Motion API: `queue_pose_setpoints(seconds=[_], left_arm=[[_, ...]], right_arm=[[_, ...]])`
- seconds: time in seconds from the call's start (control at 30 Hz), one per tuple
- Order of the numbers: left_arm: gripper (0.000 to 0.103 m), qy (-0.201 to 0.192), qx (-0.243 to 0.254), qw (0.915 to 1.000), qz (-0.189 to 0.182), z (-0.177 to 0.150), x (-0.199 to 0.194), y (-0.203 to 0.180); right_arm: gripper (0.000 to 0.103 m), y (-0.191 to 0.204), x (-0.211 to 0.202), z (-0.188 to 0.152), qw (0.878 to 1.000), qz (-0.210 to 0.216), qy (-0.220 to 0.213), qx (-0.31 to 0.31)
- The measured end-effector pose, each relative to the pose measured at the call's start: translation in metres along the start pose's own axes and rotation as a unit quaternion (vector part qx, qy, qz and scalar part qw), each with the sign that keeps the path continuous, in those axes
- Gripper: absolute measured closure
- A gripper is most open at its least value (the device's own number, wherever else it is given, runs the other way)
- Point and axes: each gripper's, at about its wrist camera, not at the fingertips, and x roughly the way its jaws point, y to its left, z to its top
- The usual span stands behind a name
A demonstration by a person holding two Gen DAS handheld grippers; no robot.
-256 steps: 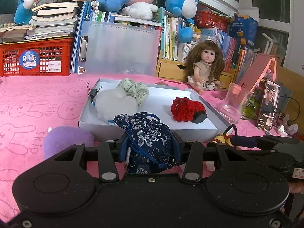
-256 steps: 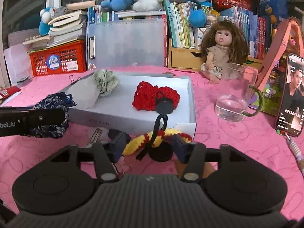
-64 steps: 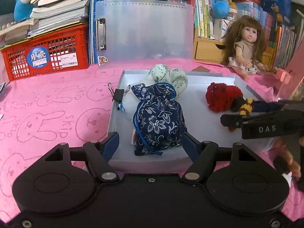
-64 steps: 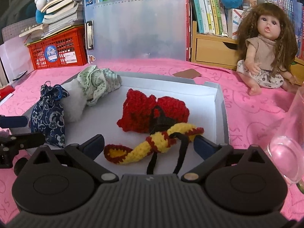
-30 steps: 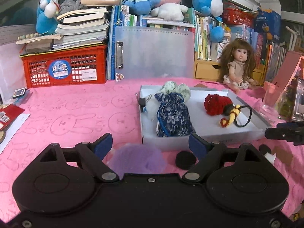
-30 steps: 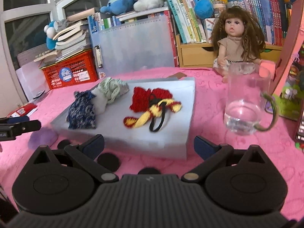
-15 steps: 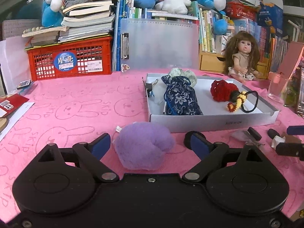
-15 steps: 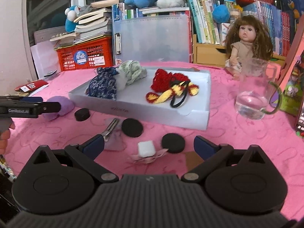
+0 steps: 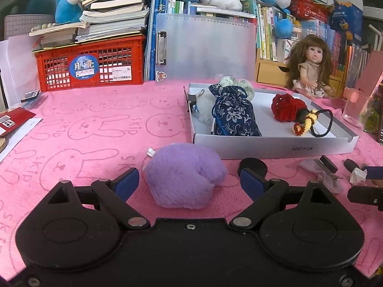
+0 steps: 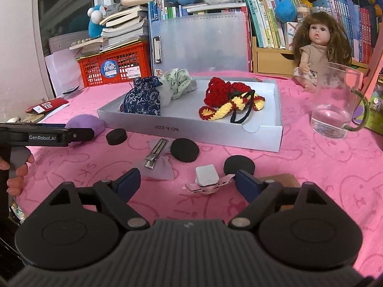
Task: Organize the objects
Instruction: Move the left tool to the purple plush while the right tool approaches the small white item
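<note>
Purple plush ball [image 9: 184, 179] lay on the pink desk [image 9: 83, 124] before the white box [image 9: 275, 147], between the left gripper [image 9: 190, 179]'s spread fingers, untouched. Right gripper [image 10: 186, 181]'s fingers were closing around a small white packet [image 10: 207, 178], not yet pressing it.

Left gripper [image 9: 189, 179], lower centre of its wrist view: jaws spread wide, pads free. Right gripper [image 10: 186, 179], lower centre of its own view: jaws closing, pads free. Hand [image 10: 16, 167] at left edge.
</note>
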Motion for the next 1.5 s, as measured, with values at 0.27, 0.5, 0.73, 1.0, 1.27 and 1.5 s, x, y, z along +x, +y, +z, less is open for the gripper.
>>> queue_pose_setpoints(seconds=[0.27, 0.5, 0.73, 1.0, 1.27, 1.5], left_arm=[[0.012, 0.009, -0.009, 0.9999, -0.004, -0.0009, 0.0045, 0.001], [0.013, 0.013, -0.011, 0.9998, -0.004, -0.0013, 0.0056, 0.0008], [0.017, 0.017, -0.011, 0.9998, -0.003, -0.0021, 0.0066, 0.0], [0.025, 0.018, -0.003, 0.9998, 0.002, -0.003, 0.0073, -0.0025], [0.026, 0.018, -0.006, 0.9998, 0.003, -0.003, 0.0077, -0.0017], [0.027, 0.017, -0.007, 0.9998, 0.004, -0.0031, 0.0077, -0.0011]], right_arm=[[0.022, 0.0, 0.0016, -0.0031, 1.0, -0.013, 0.0, 0.0], [0.027, 0.0009, 0.002, -0.0029, 1.0, -0.019, -0.003, -0.001], [0.035, 0.0007, 0.0013, -0.0033, 1.0, -0.024, -0.006, -0.001], [0.038, 0.0008, 0.0012, -0.0032, 1.0, -0.024, -0.005, 0.0], [0.048, 0.002, 0.0006, -0.0027, 0.999, -0.034, -0.007, 0.0], [0.053, 0.004, 0.0009, -0.0027, 0.999, -0.042, -0.007, -0.002]])
